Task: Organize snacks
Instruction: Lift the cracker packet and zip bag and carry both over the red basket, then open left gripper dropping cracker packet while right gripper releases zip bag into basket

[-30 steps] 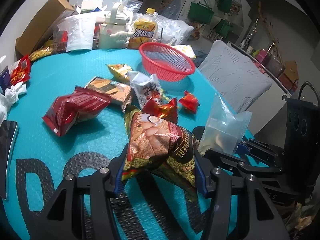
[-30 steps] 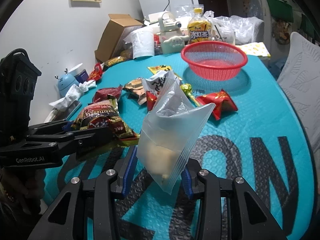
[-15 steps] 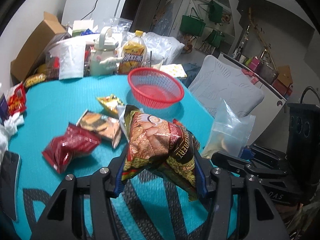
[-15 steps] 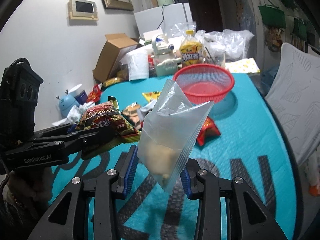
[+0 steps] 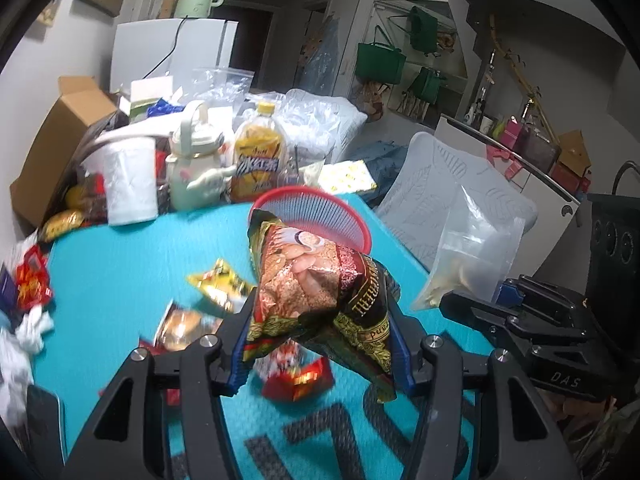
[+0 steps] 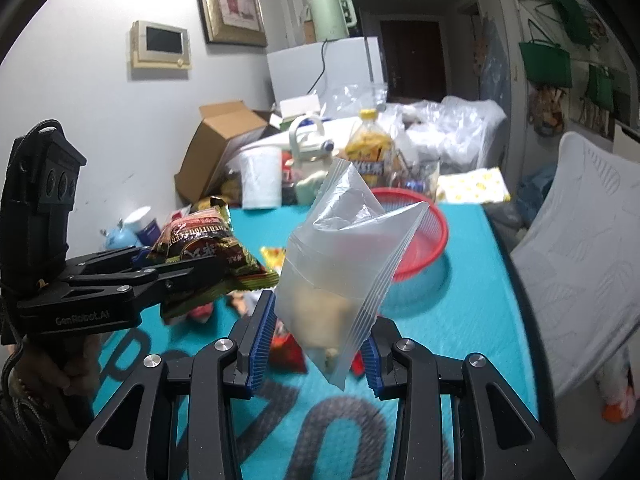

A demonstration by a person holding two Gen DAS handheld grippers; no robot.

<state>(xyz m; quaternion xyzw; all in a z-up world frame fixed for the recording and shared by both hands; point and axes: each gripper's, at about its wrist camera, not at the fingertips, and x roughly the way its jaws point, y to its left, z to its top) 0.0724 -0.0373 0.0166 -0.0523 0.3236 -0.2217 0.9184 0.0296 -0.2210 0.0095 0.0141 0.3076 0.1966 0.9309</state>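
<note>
Left tongs gripping snack bag, right tongs gripping zip bag. Basket looks empty; several packets left on worktop.

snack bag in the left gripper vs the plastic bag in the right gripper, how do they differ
The snack bag is opaque, printed in red, gold and brown; the plastic bag is clear and unprinted, showing pale pieces at the bottom. The snack bag looks puffed and full; the plastic bag is mostly empty and creased. Both are held clear of the teal table, one in the left gripper, the other in the right gripper.
</note>
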